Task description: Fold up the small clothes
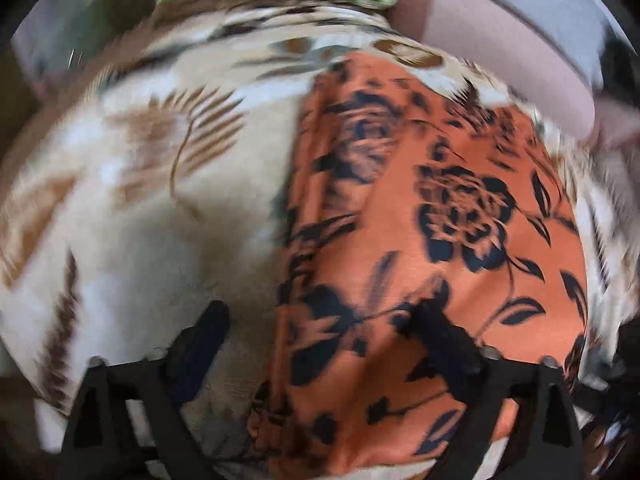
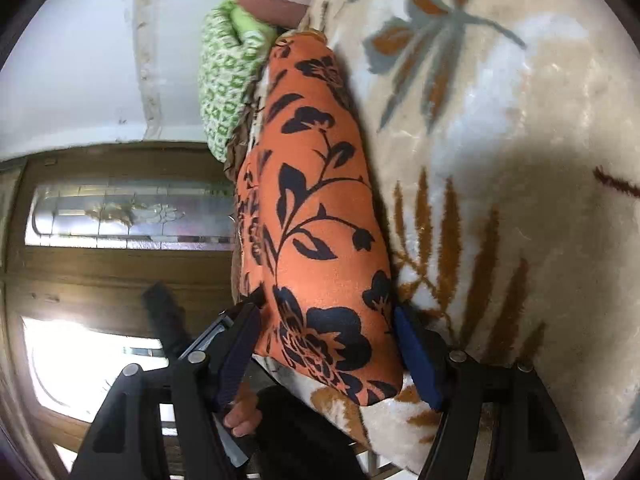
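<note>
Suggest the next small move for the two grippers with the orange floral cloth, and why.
Probably close the left gripper on the near edge of the orange floral cloth: its fingers sit open over that edge, while the right gripper straddles the cloth's other end on the blanket.

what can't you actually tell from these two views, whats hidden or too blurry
- Left wrist view: motion blur smears everything; the orange floral garment has soft edges, so its fold lines are unreadable.
- Left gripper: whether a finger touches the cloth is unclear.
- Right wrist view: right gripper straddles the garment; its near end is hidden behind the fingers.
- Green patterned cloth: partly covered; type unclear.
</note>
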Motion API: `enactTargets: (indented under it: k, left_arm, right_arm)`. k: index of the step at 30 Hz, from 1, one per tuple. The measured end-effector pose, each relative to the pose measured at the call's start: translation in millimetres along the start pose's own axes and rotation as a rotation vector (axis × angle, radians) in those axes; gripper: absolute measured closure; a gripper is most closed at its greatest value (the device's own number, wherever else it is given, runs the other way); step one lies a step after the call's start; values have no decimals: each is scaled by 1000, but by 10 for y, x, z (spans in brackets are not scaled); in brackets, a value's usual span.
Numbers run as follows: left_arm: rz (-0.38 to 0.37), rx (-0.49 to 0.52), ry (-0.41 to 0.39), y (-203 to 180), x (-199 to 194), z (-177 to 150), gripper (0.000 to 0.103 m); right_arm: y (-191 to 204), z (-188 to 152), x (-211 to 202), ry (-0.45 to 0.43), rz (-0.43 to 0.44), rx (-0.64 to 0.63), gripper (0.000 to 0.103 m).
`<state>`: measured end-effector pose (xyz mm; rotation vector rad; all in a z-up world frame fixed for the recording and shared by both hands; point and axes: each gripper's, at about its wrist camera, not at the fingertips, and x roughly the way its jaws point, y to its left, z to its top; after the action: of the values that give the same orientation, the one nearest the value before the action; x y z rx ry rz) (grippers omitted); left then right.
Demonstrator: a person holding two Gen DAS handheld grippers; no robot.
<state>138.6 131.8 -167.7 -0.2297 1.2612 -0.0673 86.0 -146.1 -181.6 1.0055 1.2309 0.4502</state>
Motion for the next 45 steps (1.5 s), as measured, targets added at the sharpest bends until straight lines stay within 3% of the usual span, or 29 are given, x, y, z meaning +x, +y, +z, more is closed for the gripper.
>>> enactTargets:
  k: [1,4,7,9,10,11,13,17,19,21,22,23,25,31,33,34,35,38,42,43,44,45]
  left_arm:
    - [-12,-4,2,17,-4,-1,4]
    - [24,40,-1,-85,-75,11,4]
    - [44,60,-9,-150,-183,70,5]
    - [51,85,-70,-218,-357,116,5]
    - [41,94,-98,-259,-446,145,5]
    - [23,105,-124,-308,-521,170,5]
    - [-4,133,-155,-396,-575,236,5]
    - [78,166,-112,-427,-283,276,5]
    - [53,118,-79,-268,-94,268,5]
    - [3,60,-65,-182,-29,258,4]
    - [-21,23,-48,-120,-9,263,4]
    - [-34,12,-40,-116,5,223,4]
    - [-34,39,-51,-161,13,203,4]
    - [-52,41,-68,-114,27,215,4]
    - [-54,45,-73,-98,23,208,3]
    - [-50,49,-77,-105,19,201,3]
    - [-52,49,-77,-110,30,205,3]
    - [-59,51,-78,-116,15,195,3]
    - [-62,53,-79,-118,24,198,3]
    - [-64,54,-80,-116,22,197,3]
    - [-67,53,-81,-113,24,201,3]
    - [-72,51,-82,-110,26,204,2]
  right_arm:
    - [-56,-5,22,-5,-19,39,81]
    - [-207,-49,102,9,-36,90,82]
    - [-92,-6,16,-5,-23,77,75]
    - [39,49,-153,-58,-64,25,59]
    - [89,87,-227,-90,-59,17,30]
    - [140,145,-329,-150,-49,14,14]
    - [217,284,-380,-201,-56,-10,12]
    - [165,653,-63,-107,-27,1,12]
    - [60,773,211,-47,-25,21,12]
    - [99,726,273,-33,-6,-37,19]
    - [113,695,318,-16,-3,-67,52]
    - [47,687,349,-11,-20,-41,67]
    - [-173,686,364,-18,-1,59,71]
    - [171,722,230,2,-79,-14,66]
    - [214,806,165,-29,-111,-26,51]
    - [217,869,138,-59,-110,-28,31]
    - [219,946,117,-86,-106,-18,24]
    - [167,1259,291,-63,-12,40,24]
    - [186,1587,559,-67,14,56,24]
    - [145,1664,655,-62,-4,61,36]
    - [109,1707,743,-64,-69,69,86]
    - [68,1718,784,-69,-115,96,85]
